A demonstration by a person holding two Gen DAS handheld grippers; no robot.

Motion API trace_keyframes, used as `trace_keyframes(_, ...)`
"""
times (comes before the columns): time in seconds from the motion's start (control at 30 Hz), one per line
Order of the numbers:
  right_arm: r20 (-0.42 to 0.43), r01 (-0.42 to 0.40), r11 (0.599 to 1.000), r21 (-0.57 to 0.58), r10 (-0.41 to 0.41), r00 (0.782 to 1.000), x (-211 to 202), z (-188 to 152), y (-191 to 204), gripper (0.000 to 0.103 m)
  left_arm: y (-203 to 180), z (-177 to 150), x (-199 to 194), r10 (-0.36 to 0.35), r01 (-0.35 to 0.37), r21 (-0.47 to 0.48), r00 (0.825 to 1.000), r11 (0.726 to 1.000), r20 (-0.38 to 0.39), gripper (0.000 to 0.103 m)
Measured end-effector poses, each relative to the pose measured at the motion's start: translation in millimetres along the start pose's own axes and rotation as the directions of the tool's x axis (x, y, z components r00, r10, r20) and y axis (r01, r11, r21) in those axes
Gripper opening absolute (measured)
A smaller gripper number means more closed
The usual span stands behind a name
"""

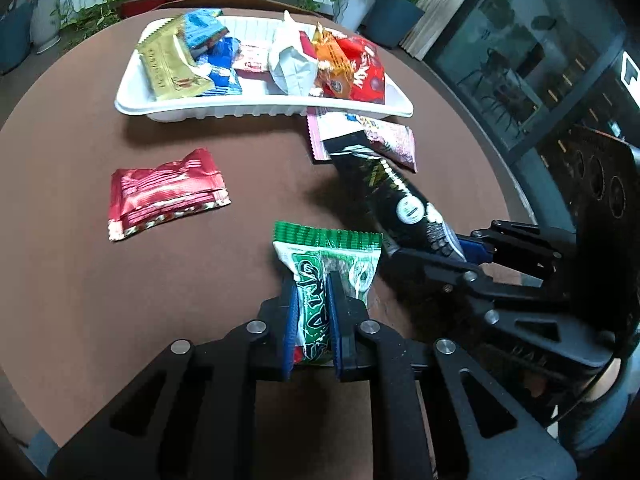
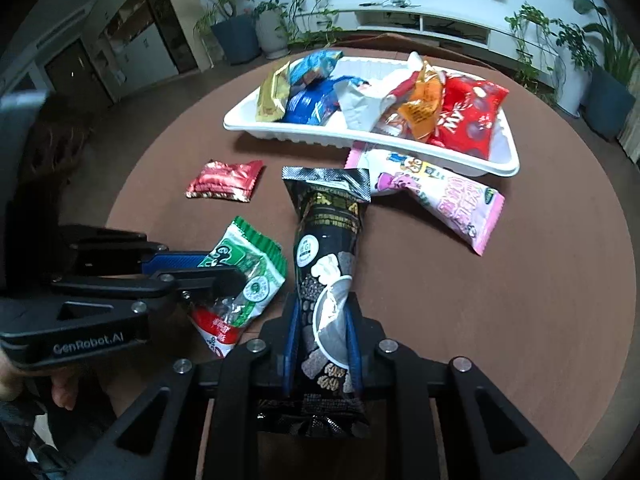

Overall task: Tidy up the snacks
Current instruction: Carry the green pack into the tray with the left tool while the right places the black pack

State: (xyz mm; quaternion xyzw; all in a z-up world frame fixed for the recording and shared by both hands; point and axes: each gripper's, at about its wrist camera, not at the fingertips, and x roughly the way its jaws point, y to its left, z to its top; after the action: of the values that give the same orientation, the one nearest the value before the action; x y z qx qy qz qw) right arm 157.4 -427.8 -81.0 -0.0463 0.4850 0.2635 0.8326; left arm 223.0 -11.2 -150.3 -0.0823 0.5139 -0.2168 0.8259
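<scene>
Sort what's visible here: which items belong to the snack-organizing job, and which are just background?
Job items:
- white tray of snacks
- green packet, in left gripper
- black packet, in right gripper
- red packet
- pink packet

Background:
- potted plants
- white shelf unit
- glass cabinet

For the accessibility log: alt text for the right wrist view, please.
The right hand-held gripper is shut on a tall black snack pouch, while the left hand-held gripper pinches a green-and-white snack packet. Beyond, on the round brown table, lie a red foil packet, a pink packet and a white tray of snacks.
</scene>
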Motion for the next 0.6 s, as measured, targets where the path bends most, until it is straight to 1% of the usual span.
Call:
trace_keyframes(0.1, 0.027, -0.009, 1.000, 0.012, 0.009, 1.000, -10, 1, 0, 0.022, 0, -2, -12, -0.006, 0.007, -0.006, 0.999, 1.000, 0.031, 0.008)
trace_keyframes(0.33, 0.046, -0.016, 0.999, 0.030, 0.015, 0.999, -15, 5, 0, 0.022, -4, -3, -16, -0.002, 0.002, 0.016, 0.999, 1.000, 0.044, 0.007)
trace_keyframes(0.47, 0.062, -0.020, 0.999, 0.043, 0.017, 0.998, -19, 7, -2, 0.022, -4, -2, -23, -0.014, 0.013, 0.015, 0.998, 1.000, 0.068, 0.007)
trace_keyframes(0.6, 0.091, -0.026, 0.998, 0.061, 0.020, 0.996, -27, 11, -6, 0.022, -1, 1, -40, -0.034, 0.033, 0.009, 0.994, 0.999, 0.106, 0.007)
